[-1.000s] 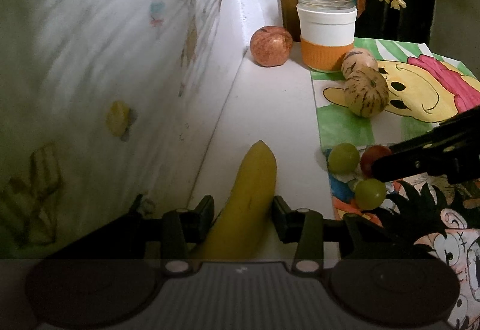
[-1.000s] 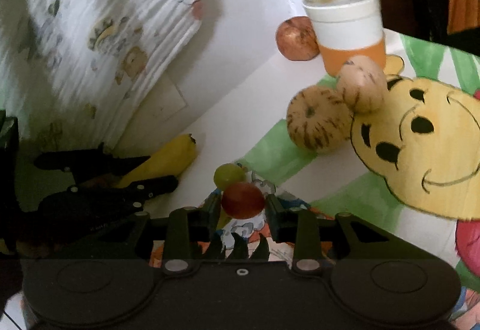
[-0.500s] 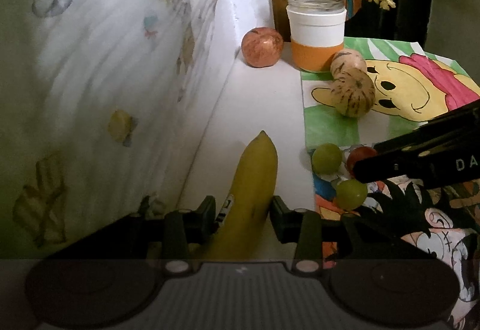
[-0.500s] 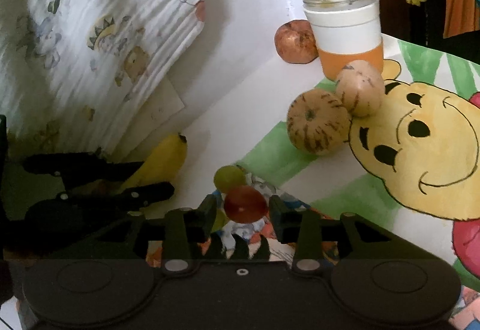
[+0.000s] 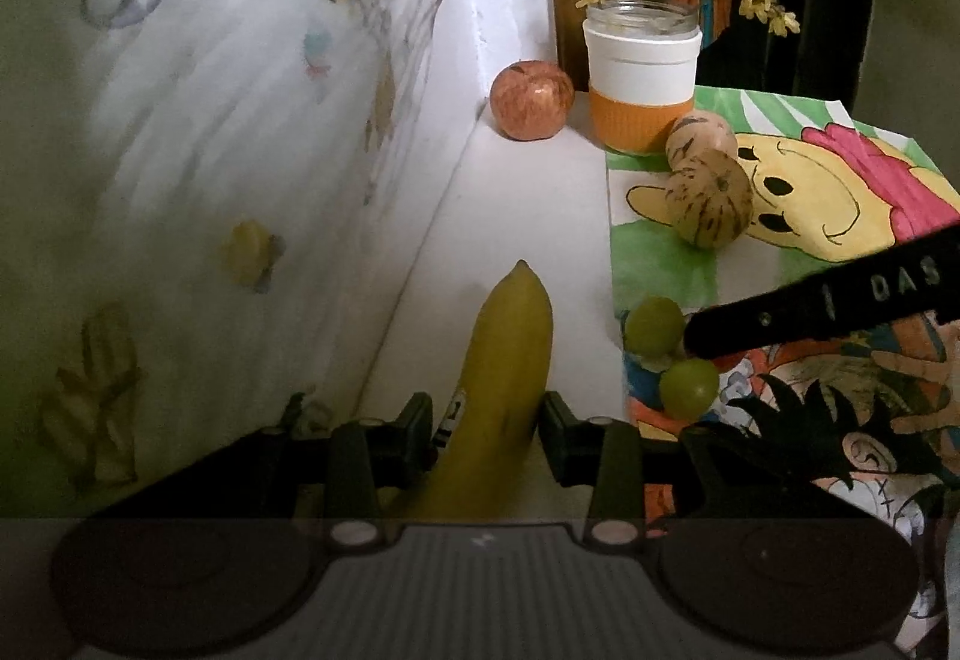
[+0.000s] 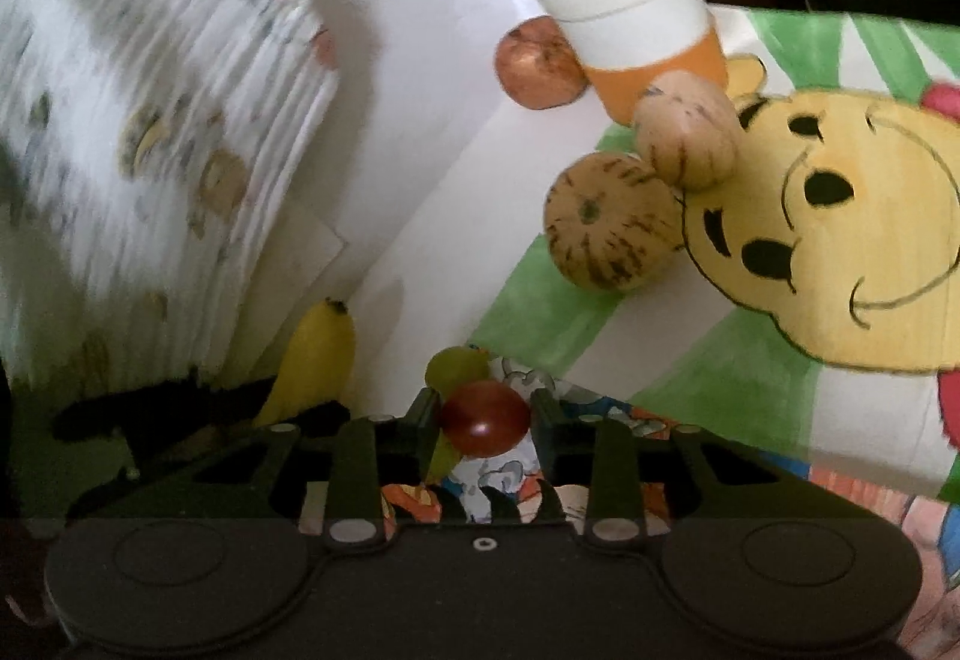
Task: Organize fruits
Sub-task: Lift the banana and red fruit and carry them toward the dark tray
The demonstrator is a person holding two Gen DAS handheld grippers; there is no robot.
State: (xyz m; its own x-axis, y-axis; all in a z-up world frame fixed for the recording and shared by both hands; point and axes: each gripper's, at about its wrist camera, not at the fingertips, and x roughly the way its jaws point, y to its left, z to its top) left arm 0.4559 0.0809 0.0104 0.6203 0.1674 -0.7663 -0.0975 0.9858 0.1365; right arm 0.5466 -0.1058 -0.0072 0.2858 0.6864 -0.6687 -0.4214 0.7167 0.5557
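My left gripper [image 5: 487, 414] is shut on a yellow banana [image 5: 504, 360] that points forward over the white table. My right gripper [image 6: 485, 414] is shut on a red grape [image 6: 485, 417]. Two green grapes [image 5: 655, 325] [image 5: 689, 387] lie on the cartoon mat beside the right gripper's finger [image 5: 828, 303]; one green grape [image 6: 456, 369] shows just beyond the red one. Two striped tan melons [image 5: 709, 204] [image 5: 701, 139] sit on the Pooh mat. A red apple [image 5: 531, 100] stands at the back by the wall.
A glass jar with a white and orange sleeve [image 5: 642, 84] holds flower twigs at the back. A patterned cloth [image 5: 210, 150] hangs along the left wall. Colourful drawn mats [image 6: 810, 216] cover the right of the table.
The right gripper has closed in on the red grape and moved forward; its view is blurred. The left gripper with the banana has drawn back slightly.
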